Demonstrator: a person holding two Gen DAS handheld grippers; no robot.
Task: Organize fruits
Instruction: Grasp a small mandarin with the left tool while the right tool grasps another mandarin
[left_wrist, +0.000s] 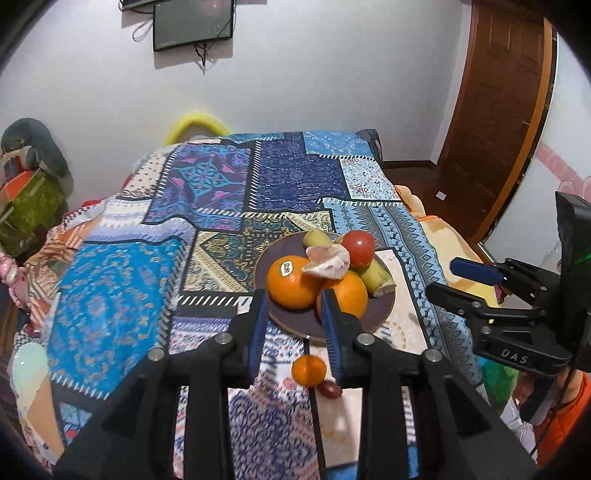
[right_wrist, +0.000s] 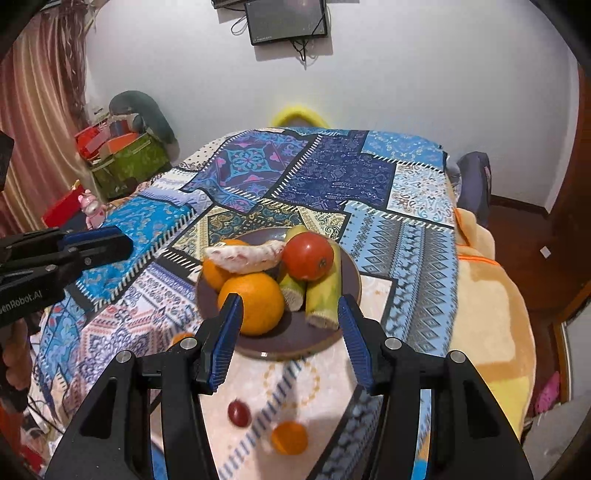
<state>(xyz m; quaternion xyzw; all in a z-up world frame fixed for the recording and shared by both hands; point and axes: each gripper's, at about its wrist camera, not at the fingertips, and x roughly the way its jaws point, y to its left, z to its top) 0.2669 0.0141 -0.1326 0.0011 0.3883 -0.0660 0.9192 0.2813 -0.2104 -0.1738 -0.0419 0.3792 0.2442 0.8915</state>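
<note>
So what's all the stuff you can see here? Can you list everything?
plate: 1, dark purple-brown, on the cloth mid-table.
big oranges: 2, orange, on the plate's near side.
peeled citrus piece: 1, pale pink, on top of the pile.
tomato: 1, red, on the pile's far side.
cane pieces: about 2, yellow-green, on the plate.
small oranges: at least 1, orange, on the cloth off the plate.
small red fruit: 1, dark red, on the cloth.
patchwork cloth: 1, mostly blue, covering the table.
screen: 1, black, on the wall.
left gripper: black, blue pads, open.
right gripper: same, open.
</note>
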